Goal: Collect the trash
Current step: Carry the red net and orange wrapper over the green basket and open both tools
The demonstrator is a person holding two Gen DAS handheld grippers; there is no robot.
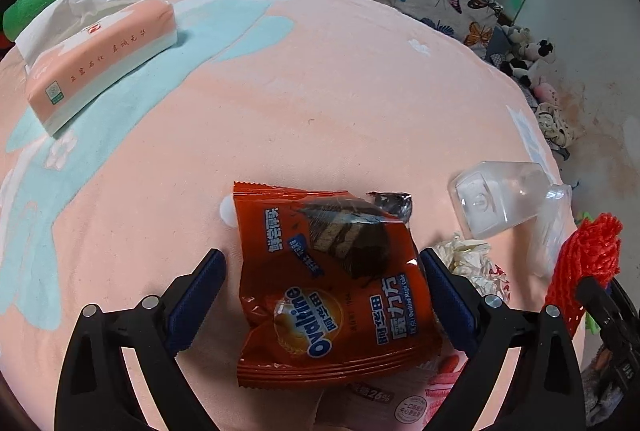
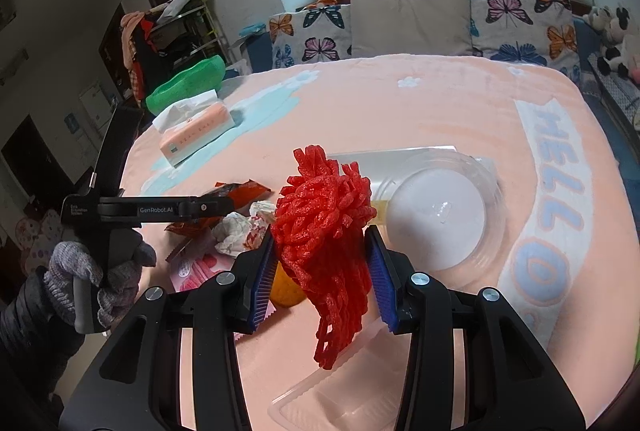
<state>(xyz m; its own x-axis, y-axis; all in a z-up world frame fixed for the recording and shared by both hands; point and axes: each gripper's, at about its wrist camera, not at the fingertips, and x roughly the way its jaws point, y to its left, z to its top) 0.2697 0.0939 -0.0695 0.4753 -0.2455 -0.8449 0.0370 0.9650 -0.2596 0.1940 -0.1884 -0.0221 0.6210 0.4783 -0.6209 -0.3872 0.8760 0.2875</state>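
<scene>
A pink blanket [image 1: 360,91] covers the tabletop under me. At ten o'clock in my left view lies the tissue pack [image 1: 100,59]. At three o'clock a clear plastic cup [image 1: 504,199] lies on its side. My left jaws [image 1: 322,295] stand wide and released, the orange snack wrapper [image 1: 332,295] lying between them; its right edge is at the right pad, the left pad is apart. My right jaws [image 2: 320,271] are clenched on a red foam net [image 2: 324,239], lifted above the blanket. Crumpled paper [image 1: 472,267] sits beside the wrapper at three o'clock.
</scene>
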